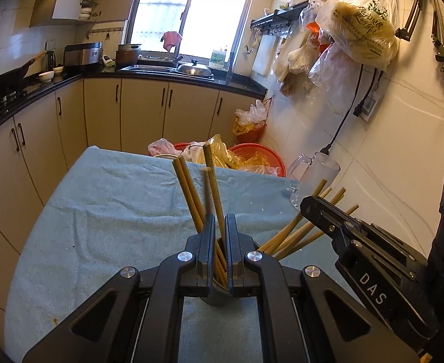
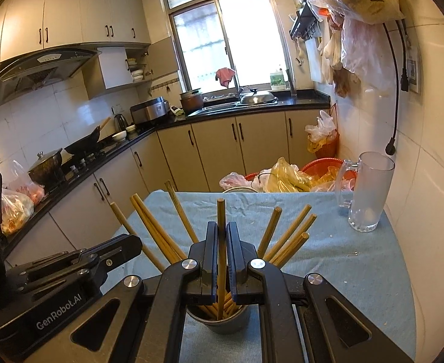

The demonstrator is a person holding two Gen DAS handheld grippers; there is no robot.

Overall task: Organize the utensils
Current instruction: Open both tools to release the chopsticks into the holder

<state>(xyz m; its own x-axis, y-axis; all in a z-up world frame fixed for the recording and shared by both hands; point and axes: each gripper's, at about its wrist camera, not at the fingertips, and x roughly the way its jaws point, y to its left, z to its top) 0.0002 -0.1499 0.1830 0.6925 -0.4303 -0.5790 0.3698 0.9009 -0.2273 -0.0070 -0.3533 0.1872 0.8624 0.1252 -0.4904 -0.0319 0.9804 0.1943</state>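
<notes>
My right gripper point(image 2: 221, 227) pinches one upright chopstick point(image 2: 221, 211), its lower end in the metal cup point(image 2: 222, 322) directly below, where more chopsticks point(image 2: 288, 236) fan outward. My left gripper point(image 1: 220, 220), fingers narrowly parted, straddles several chopsticks point(image 1: 191, 187) above the same cup; I cannot tell whether it grips them. Beyond, on the blue cloth point(image 2: 327, 260), stands a glass mug point(image 2: 368, 193).
</notes>
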